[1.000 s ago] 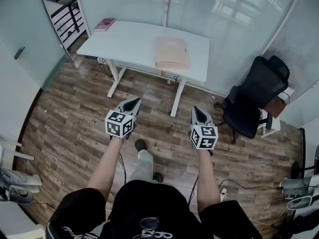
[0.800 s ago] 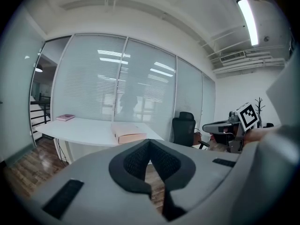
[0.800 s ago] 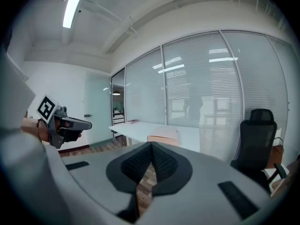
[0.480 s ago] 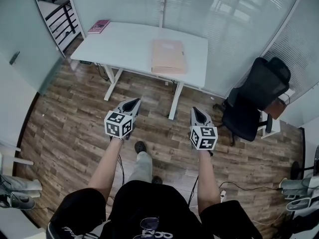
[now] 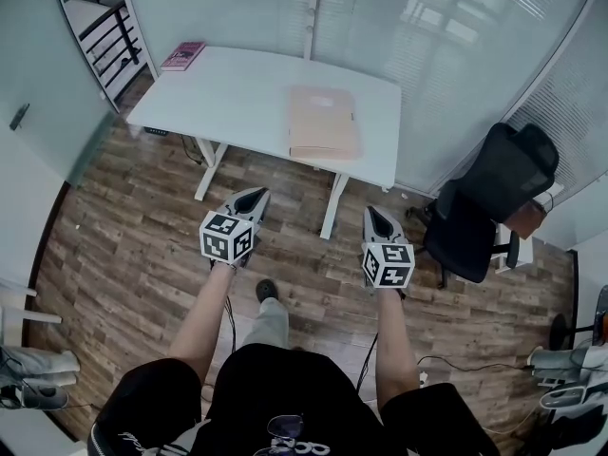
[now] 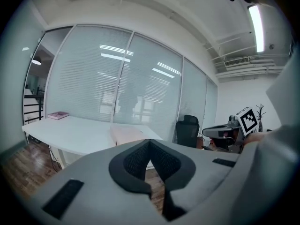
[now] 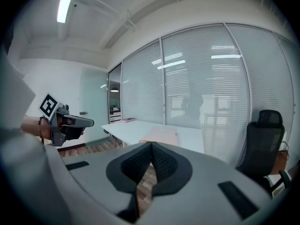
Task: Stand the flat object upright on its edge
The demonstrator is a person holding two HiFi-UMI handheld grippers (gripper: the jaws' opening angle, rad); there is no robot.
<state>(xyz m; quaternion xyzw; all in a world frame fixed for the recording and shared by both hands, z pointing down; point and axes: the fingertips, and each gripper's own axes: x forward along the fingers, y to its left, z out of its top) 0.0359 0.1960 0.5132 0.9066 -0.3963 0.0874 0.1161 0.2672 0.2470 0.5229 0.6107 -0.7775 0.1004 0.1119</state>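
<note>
A flat pale-pink folder [image 5: 323, 123] lies on the white table [image 5: 237, 93], toward its right end; it also shows faintly as the folder [image 6: 125, 134] and the folder [image 7: 161, 135] in the two gripper views. My left gripper [image 5: 256, 196] and right gripper [image 5: 376, 214] are held out over the wooden floor, well short of the table. Both are shut with nothing between their jaws. In the gripper views the left gripper [image 6: 150, 143] and right gripper [image 7: 151, 146] have their dark pads pressed together.
A pink book [image 5: 182, 55] lies at the table's far left corner. A black office chair [image 5: 484, 202] stands to the right of the table. Glass walls with blinds run behind the table. Cables and a floor stand [image 5: 570, 388] sit at the lower right.
The view has moved forward: the table and folder sit lower and closer in the head view. Both grippers keep their place and stay shut.
</note>
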